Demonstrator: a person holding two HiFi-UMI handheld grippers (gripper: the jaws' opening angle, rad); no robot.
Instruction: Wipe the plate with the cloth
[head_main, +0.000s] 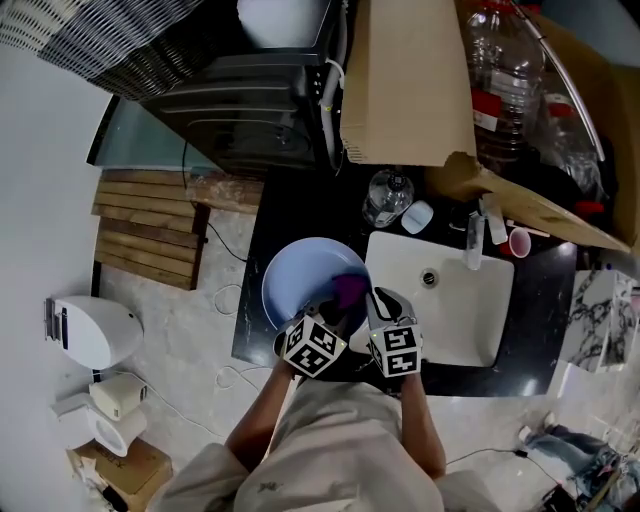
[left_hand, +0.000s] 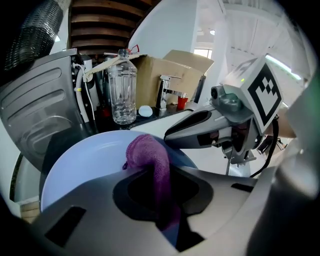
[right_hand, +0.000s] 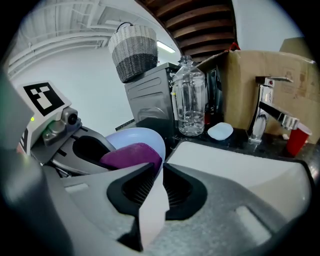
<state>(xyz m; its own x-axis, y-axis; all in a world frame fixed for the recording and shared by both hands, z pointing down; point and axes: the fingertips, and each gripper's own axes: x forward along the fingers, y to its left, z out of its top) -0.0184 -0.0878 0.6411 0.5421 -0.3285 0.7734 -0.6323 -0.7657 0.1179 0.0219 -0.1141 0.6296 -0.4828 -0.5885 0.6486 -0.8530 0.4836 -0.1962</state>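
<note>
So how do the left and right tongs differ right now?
The left tongs are shut on the purple cloth; the right tongs are shut on the rim of the pale blue plate. The left tongs reach over the plate's face, while the right tongs sit at its edge nearest the white sink. Both are closed on something and sit side by side.

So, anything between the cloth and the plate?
Nothing visible. The cloth, clamped in the left gripper, rests against the plate face. The right gripper grips the plate's rim at the side.
</note>
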